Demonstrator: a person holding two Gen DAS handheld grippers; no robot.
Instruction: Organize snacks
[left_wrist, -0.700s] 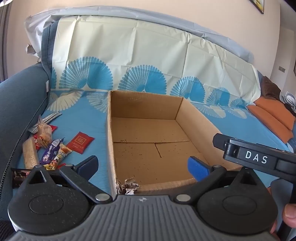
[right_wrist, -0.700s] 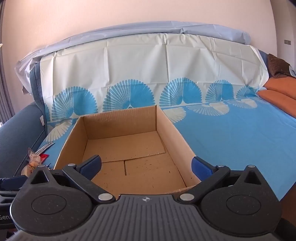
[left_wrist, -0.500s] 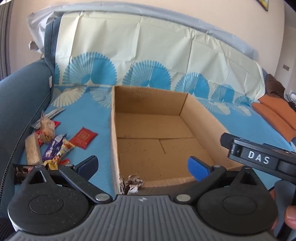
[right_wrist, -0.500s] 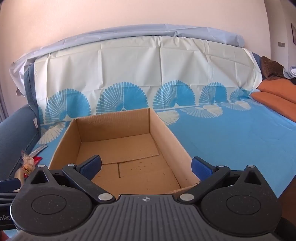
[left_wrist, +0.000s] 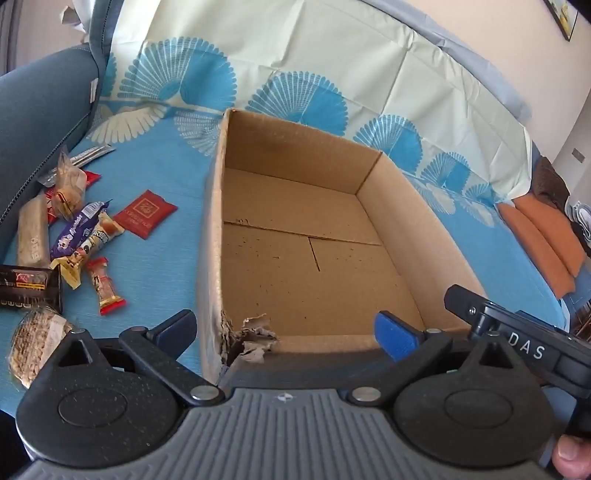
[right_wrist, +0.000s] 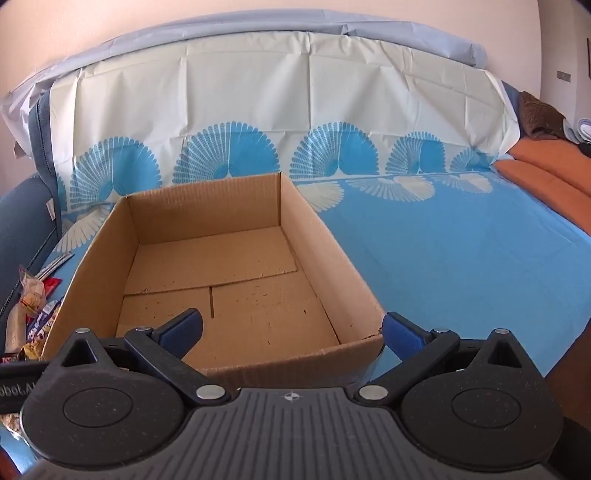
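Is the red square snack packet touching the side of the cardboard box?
Apart. The left wrist view shows bare blue cloth between the red square packet and the cardboard box wall.

Cardboard box (left_wrist: 295, 258) interior open; snacks (left_wrist: 74, 236) crowd its left.

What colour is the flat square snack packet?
Red with gold print, clearest in the left wrist view.

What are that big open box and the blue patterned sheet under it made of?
The box looks like plain brown corrugated cardboard, matte: fluting shows along its rim, and one near corner is torn and frayed. The sheet seems thin plastic or coated paper, judging by its sharp fold creases and slight sheen.
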